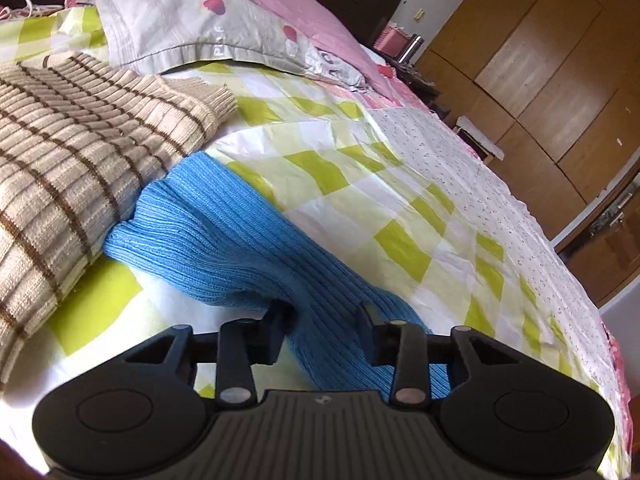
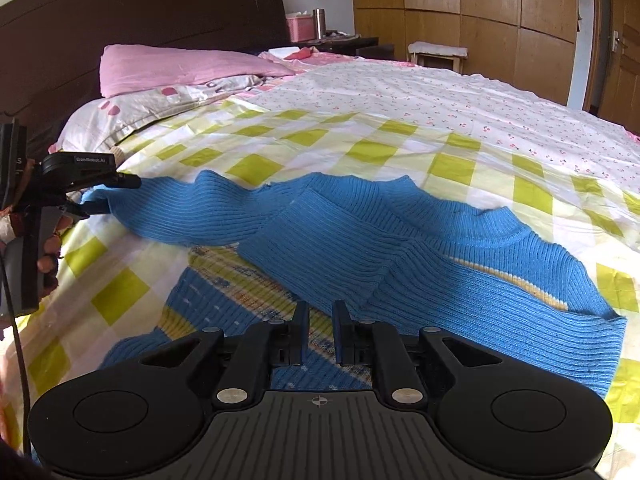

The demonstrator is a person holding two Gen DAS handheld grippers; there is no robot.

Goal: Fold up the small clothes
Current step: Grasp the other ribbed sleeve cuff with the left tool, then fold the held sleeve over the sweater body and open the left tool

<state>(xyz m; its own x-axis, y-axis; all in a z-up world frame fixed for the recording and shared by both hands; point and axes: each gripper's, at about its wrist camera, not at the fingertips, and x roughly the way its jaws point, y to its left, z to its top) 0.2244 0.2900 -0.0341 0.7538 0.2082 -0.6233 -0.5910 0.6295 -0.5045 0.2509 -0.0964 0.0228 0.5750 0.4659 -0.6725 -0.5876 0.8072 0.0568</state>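
A blue sweater is shown spread on the checked sheet of a bed, lying across its near half, with the collar towards the right edge and one sleeve drawn out towards the left edge. In the left wrist view, the left gripper is seen with its jaws part closed and the sleeve passing between them; the ribbed knit bunches against both fingers, so the sleeve end appears to be grasped. In the right wrist view, the same left gripper is seen at the left edge of the bed, carried by a hand, with the sleeve tip between its two fingers. The right gripper is held low over the near edge of the sweater, its jaws nearly closed with a narrow gap between them; a fold of the blue knit lies just ahead of the fingertips, but whether any cloth is pinched cannot be told. A patterned panel of the sweater is exposed beneath the right gripper. A beige striped knit lies beside the sleeve towards the left of the bed, overlapping its far end. Pillows rest at the head of the bed against a dark headboard.
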